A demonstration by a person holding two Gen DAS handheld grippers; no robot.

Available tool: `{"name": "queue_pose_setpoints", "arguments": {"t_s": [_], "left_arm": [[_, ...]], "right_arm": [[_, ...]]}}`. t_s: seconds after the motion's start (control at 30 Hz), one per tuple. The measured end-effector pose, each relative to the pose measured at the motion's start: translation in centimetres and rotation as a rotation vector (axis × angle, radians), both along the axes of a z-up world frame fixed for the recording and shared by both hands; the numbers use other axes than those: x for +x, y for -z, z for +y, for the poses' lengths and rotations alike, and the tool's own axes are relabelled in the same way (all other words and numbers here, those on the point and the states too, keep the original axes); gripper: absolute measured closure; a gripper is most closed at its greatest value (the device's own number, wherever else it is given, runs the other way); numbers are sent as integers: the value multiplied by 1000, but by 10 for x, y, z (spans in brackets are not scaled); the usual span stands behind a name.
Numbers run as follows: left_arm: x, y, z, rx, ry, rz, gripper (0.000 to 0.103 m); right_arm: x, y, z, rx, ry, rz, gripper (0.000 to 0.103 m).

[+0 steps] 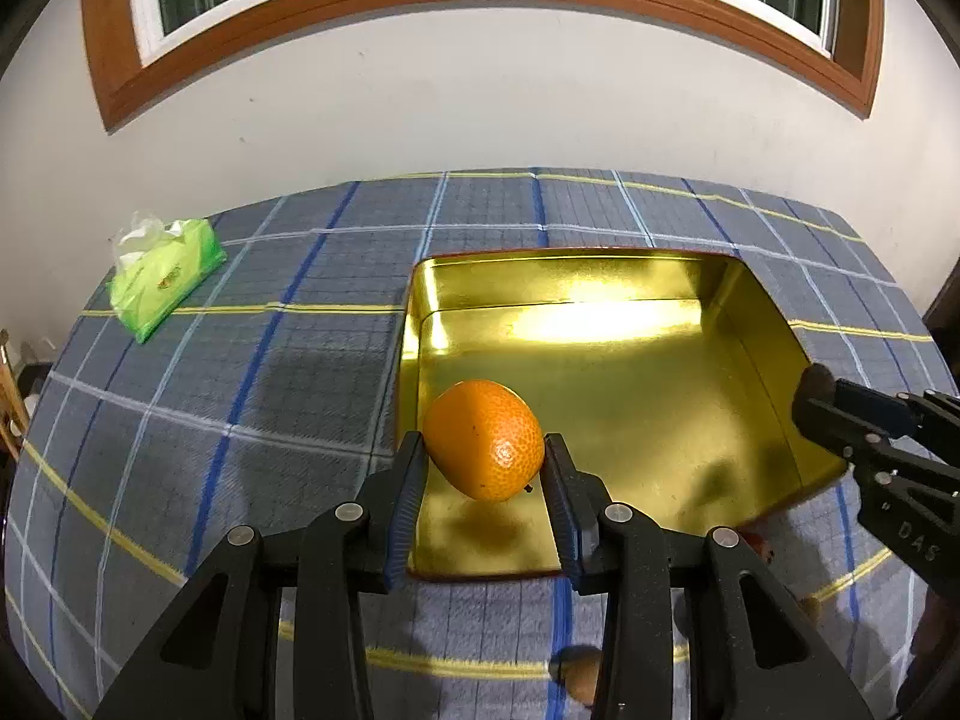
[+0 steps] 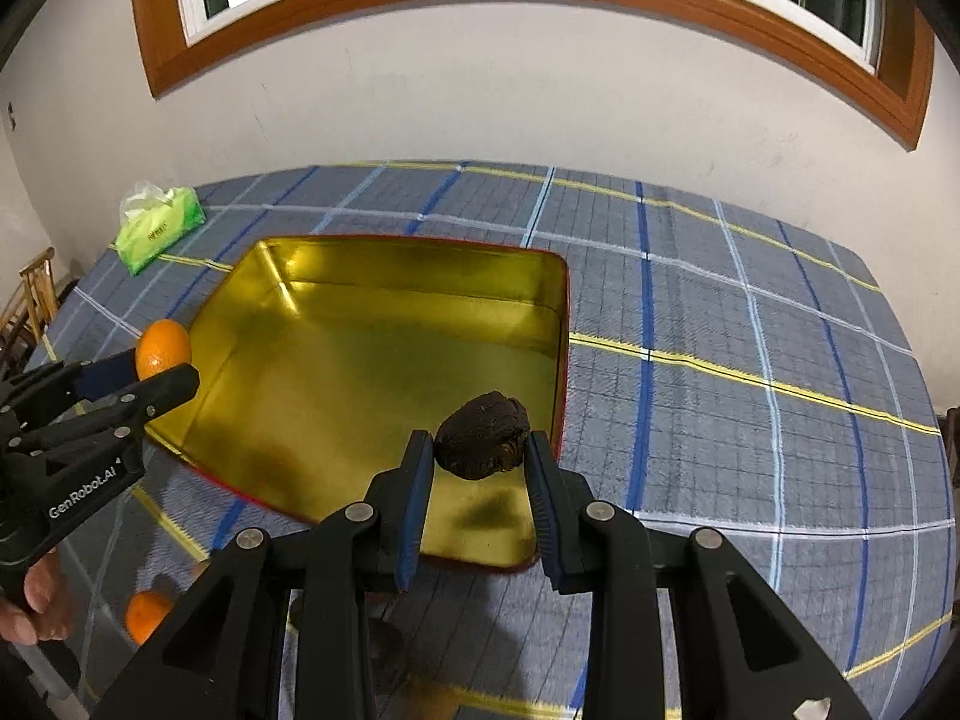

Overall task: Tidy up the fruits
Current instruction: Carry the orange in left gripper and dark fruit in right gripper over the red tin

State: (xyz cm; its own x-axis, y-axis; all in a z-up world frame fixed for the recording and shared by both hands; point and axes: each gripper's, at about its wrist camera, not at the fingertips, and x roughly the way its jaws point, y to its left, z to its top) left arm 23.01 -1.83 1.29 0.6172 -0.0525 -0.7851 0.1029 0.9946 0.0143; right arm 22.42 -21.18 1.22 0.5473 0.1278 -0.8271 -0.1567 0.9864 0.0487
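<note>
Plaid cloth (image 1: 288,396) carries a gold tin (image 1: 750,324); above it the left gripper (image 1: 485,450) clamps an orange (image 1: 483,438), the right gripper (image 2: 480,447) a dark fruit (image 2: 480,435).

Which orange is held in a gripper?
The orange over the gold tin, clamped by the left gripper; the other orange lies on the tablecloth.

The left hand-held gripper (image 1: 485,459) is built of matte black plastic: two angular fingers with triangular cut-outs, joined by linkage bars with round silver pivot pins. Ribbed blue pads line the inner faces of its fingers. The right hand-held gripper (image 2: 480,459) has the same black frame, silver pins and blue ribbed pads. Seen from the side, the left one carries white lettering "GenRobot.AI", and the right one raised letters "DAS".
</note>
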Motion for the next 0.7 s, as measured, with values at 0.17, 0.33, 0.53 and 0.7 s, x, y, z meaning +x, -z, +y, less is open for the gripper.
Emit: {"name": "queue_pose_setpoints", "arguments": {"t_s": [0.17,0.33,0.53,0.7], "left_arm": [[15,10,-7,1,16,21,63],[26,18,-12,-2,28,40,63],[30,25,-16,-1,38,63,63],[30,31,-14,2,29,87,63]], "right_arm": [[12,13,2,-16,-2,24,74],[16,16,5,-46,-13,18,74],[16,23,8,-41,-23,41,74],[10,27,15,-80,-20,44,74]]}}
